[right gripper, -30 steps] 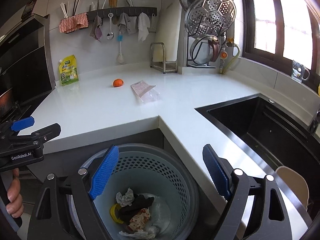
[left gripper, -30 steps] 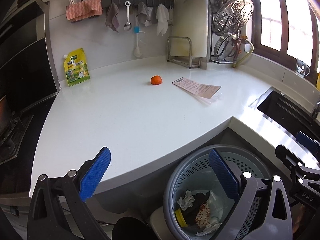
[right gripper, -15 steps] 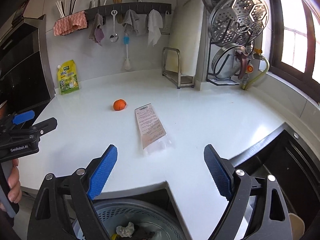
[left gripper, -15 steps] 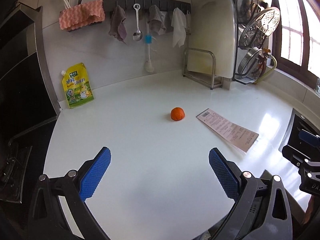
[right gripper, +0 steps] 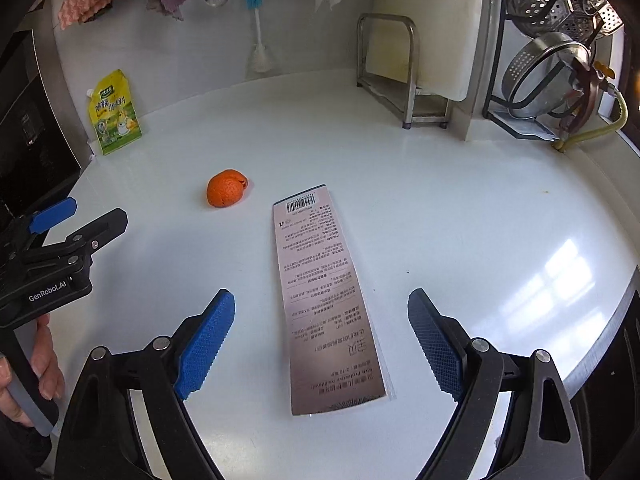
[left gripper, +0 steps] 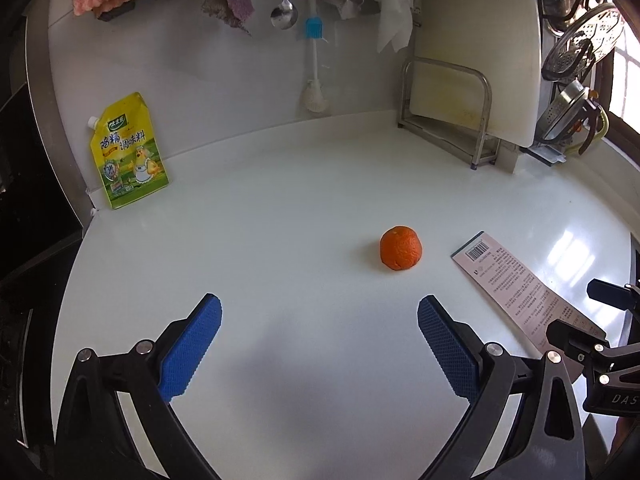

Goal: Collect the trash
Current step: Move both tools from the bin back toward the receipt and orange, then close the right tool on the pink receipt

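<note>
An orange peel lies on the white counter, ahead and a little right of my open, empty left gripper. It also shows in the right wrist view. A long pink printed wrapper lies flat between the jaws of my open, empty right gripper, which hovers above it. The wrapper also shows at the right of the left wrist view. The left gripper shows at the left of the right wrist view. The trash basket is out of view.
A yellow seasoning pouch leans on the back wall. A cutting board in a metal rack stands at the back right, with a steamer rack beside it. Cloths, a spoon and a brush hang above. The dark sink edge is at right.
Both grippers have moved up from over the trash basket and forward over the counter. The peel and the wrapper are now much closer; the basket has left view.
</note>
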`<state>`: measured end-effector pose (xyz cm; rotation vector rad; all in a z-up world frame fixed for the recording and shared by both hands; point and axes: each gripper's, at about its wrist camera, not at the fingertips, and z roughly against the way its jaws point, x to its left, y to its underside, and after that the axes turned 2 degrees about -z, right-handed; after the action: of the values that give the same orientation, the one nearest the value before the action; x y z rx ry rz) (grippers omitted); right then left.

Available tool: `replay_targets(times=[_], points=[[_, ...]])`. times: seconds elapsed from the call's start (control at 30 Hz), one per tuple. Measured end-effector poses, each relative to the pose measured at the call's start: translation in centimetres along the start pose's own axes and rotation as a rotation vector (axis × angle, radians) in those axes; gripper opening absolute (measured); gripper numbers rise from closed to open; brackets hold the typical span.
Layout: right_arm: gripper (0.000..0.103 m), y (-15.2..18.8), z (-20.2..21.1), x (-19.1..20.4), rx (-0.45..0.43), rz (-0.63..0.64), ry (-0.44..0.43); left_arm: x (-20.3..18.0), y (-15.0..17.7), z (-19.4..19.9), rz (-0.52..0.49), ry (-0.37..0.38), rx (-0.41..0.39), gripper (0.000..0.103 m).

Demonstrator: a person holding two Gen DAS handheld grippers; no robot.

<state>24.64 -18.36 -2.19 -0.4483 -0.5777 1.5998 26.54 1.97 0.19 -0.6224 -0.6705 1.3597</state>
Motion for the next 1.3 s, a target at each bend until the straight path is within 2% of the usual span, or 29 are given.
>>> replay_targets(times=[0.13, 0.23, 0.5, 0.63, 0.7, 0.77, 0.87, 1.3], points=[[0.084, -0.6, -1.8, -0.1, 0.039, 0.017, -0.007, 0.3, -0.2, -1.6, 0.021, 0.011, 0.027, 0.097], [0.084, -0.9, -3.0, 0.0, 0.072, 0.04, -0.004, 0.2, -0.3, -2.2, 0.022, -0.011, 0.033, 0.097], [0.084, -1.1, -5.0, 0.2, 0.101, 0.057, 0.002, 0.4, -0.5, -2.7, 0.035, 0.0, 0.036, 0.097], [0.083, -1.2, -5.2, 0.1, 0.084, 0.065, -0.016, 0.2, -0.5, -2.7, 0.026, -0.001, 0.035, 0.097], [0.074, -1.2, -5.0, 0.0, 0.069, 0.068, -0.018, 0.2, -0.5, -2.8, 0.027, 0.002, 0.038, 0.097], [0.058, -1.4, -4.8, 0.0, 0.063, 0.073, -0.025, 0.1, -0.6, -2.9, 0.028, 0.006, 0.04, 0.097], [0.05, -1.2, -4.6, 0.3, 0.042, 0.09, -0.027, -0.3, -0.7, -2.9, 0.019, 0.007, 0.033, 0.097], [0.049, -2.1, -3.9, -3.1, -0.031, -0.06, -0.075, -3.6, -1.6, -4.4, -0.031, 0.048, 0.051, 0.097]])
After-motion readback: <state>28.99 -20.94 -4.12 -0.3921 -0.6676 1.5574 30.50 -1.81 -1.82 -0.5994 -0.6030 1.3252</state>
